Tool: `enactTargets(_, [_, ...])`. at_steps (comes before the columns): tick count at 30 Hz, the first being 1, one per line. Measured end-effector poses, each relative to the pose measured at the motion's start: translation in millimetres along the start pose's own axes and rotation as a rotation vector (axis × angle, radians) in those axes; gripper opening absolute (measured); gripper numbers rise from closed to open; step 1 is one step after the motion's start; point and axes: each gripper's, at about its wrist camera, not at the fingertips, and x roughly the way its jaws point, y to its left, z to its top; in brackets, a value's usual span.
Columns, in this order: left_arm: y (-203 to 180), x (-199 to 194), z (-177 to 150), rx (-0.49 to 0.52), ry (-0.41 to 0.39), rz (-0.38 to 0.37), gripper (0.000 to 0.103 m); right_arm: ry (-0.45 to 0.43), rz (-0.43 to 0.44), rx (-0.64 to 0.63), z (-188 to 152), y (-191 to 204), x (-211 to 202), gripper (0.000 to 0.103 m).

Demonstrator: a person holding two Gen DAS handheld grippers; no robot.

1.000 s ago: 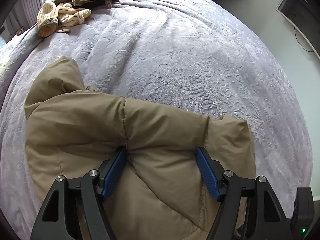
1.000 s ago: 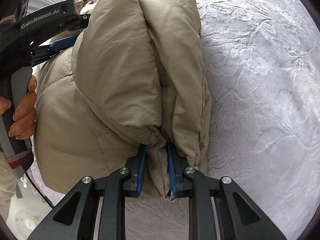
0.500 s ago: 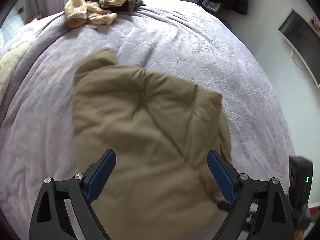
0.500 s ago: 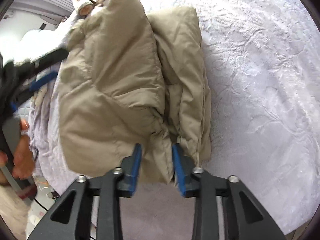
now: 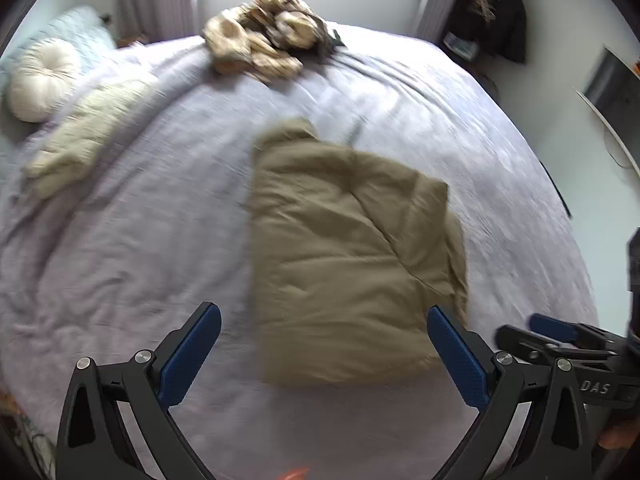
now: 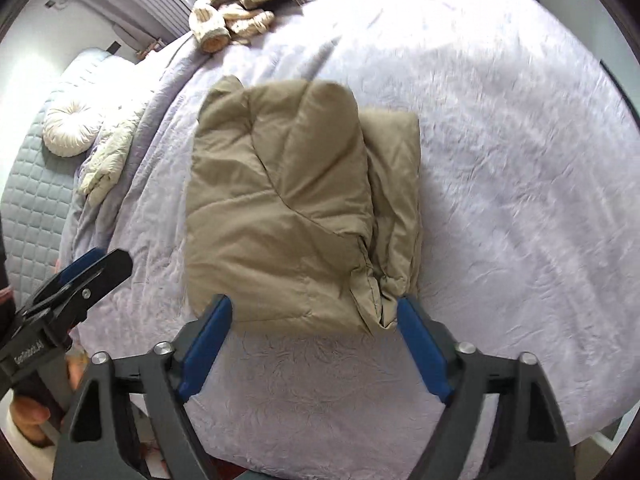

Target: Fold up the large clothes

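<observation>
Folded tan jacket [image 6: 288,208] lies on bed [image 6: 500,160]; left gripper [image 5: 324,356] and right gripper [image 6: 314,344] just opening wide, both empty, above it.

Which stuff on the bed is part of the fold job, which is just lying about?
Job:
- tan puffer jacket, folded on the bedspread
- left claw, open, off the jacket
- right claw, open, off the jacket

Lying about:
- heap of striped clothes
- cream garment
- round cushion

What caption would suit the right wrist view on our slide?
Open right gripper above a folded tan puffer jacket lying released on a lavender bedspread.
</observation>
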Motion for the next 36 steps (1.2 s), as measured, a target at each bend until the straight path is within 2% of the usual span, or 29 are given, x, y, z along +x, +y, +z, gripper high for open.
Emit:
enactTargets(3, [6.3,-15.9,-1.5,-0.013,-0.035,0.076,0.103,-0.059,-0.054,-0.034,-6.0,11.4,-16.1,0.087])
enactTargets(9, [14.1,-31.6,-8.5,-0.048,-0.035,0.084,0.103,-0.216,-0.182,-0.064,-14.7,24.4,-54.7,0.088])
enactTargets(12, [13.3,-35.9,-10.8,-0.045,-0.025,0.084,0.103,-0.249,-0.221,-0.083,-12.6,28.3,-66.0,0.088])
enactTargets(16, [13.4,-43.2,-12.9,-0.066,-0.028,0.071,0.103,-0.268,-0.271,-0.112,-10.6,36.3,-77.0,0.088])
enactTargets(19, [14.1,-48.4,-13.2,-0.086,-0.03,0.059,0.103,-0.263,-0.259,-0.106,-8.7,39.0,-81.2,0.088])
enactTargets(36, [15.7,-51.3,-13.7,-0.098,-0.019,0.101,0.103,-0.235,-0.26,-0.077,-9.4,38.8,-81.7,0.088])
